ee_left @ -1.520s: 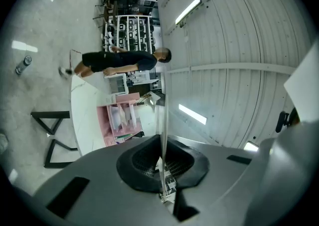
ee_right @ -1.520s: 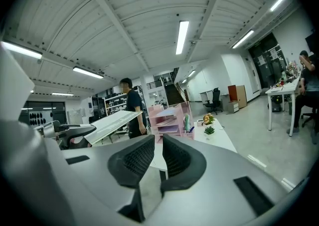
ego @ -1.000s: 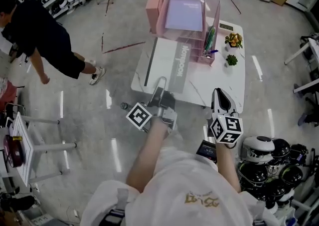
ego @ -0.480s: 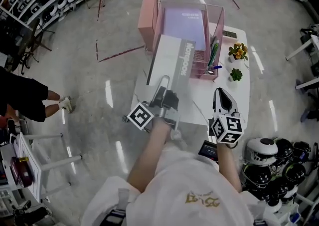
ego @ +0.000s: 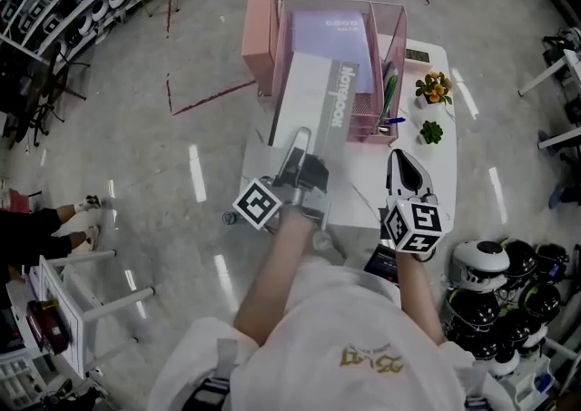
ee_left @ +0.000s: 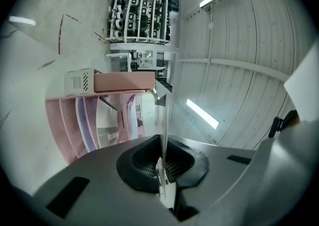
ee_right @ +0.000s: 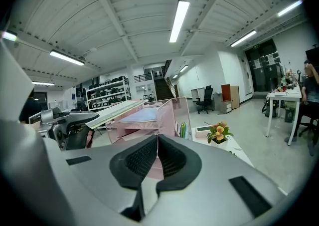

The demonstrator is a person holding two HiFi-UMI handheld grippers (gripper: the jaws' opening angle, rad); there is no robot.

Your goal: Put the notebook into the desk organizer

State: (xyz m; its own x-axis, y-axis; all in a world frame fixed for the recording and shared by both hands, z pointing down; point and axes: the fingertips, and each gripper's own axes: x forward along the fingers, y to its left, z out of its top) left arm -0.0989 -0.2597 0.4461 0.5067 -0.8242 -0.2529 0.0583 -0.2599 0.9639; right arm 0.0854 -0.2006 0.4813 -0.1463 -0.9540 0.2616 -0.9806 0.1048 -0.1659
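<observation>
A grey-and-white notebook (ego: 318, 105) with a printed spine hangs tilted over the white table (ego: 436, 173), its far end over the front of the pink mesh desk organizer (ego: 393, 33). My left gripper (ego: 296, 141) is shut on the notebook's near edge. In the left gripper view the notebook (ee_left: 163, 130) shows edge-on as a thin sheet clamped in the left gripper (ee_left: 163, 164), with the organizer (ee_left: 75, 125) to the left. My right gripper (ego: 400, 162) is shut and empty over the table's near right. From the right gripper (ee_right: 157, 156) I see the notebook (ee_right: 117, 109) slanting beside the organizer (ee_right: 167, 113).
A purple sheet (ego: 331, 33) lies in the organizer, with pens (ego: 388, 92) in its right compartment. A pink box (ego: 259, 33) stands at its left. Two small potted plants (ego: 434, 89) (ego: 432, 132) sit at the table's right. Helmets (ego: 508, 282) are piled at the lower right.
The notebook and my left gripper have moved forward, from over the table's near half to the organizer's front. My right gripper has advanced too. The person at the left has walked almost out of view.
</observation>
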